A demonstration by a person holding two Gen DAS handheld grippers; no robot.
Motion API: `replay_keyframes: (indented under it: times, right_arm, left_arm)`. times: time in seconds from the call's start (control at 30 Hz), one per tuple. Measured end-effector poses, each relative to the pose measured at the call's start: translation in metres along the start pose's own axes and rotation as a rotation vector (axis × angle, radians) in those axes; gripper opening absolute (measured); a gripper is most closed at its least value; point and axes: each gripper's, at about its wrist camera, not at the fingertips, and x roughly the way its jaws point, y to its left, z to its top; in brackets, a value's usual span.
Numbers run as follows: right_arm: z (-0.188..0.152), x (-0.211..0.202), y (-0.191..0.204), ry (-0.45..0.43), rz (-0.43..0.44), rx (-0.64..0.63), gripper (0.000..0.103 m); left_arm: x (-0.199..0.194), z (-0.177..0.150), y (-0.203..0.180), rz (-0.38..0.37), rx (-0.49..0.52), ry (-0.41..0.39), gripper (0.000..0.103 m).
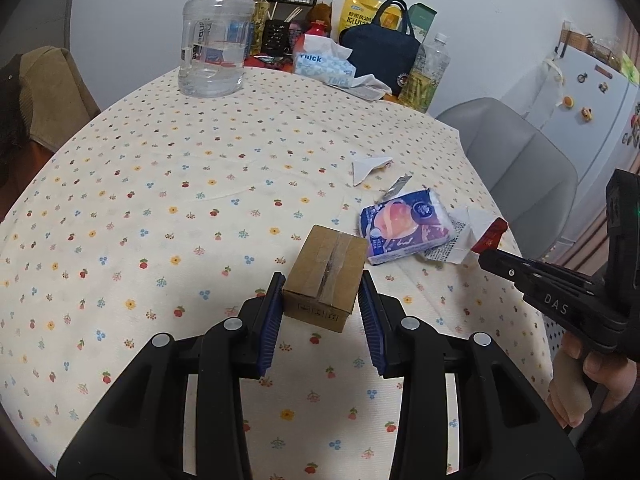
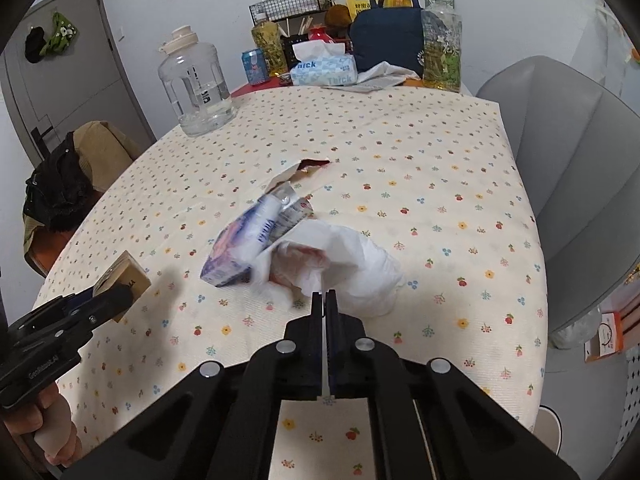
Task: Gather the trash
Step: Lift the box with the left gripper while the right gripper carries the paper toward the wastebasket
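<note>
Left gripper [image 1: 322, 308]: we hold the small cardboard box [image 1: 326, 274] in part-open jaws, lifted for carrying | right gripper [image 2: 324, 298]: jaws fully closed, pinching the crumpled white tissue [image 2: 348, 268] edge | tissue packet [image 2: 256, 240], torn paper [image 1: 370, 168] remain on counter [image 2: 440, 200]

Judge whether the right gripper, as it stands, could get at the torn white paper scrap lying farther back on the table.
Probably not at once: the right gripper is shut on the crumpled white tissue, and the tissue pack lies between it and the paper scrap.
</note>
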Motion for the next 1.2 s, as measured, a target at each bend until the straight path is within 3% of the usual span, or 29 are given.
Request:
replay_keyframes:
  times: [0.6, 1.2]
  right_arm:
    - [-0.029, -0.075, -0.042, -0.101, 0.021, 0.118, 0.002]
    - [-0.113, -0.131, -0.193, -0.135, -0.26, 0.433, 0.002]
  left_arm:
    - [-0.01, 0.001, -0.063, -0.089, 0.098, -0.022, 0.037]
    - [0.018, -0.011, -0.163, -0.22, 0.236, 0.021, 0.037]
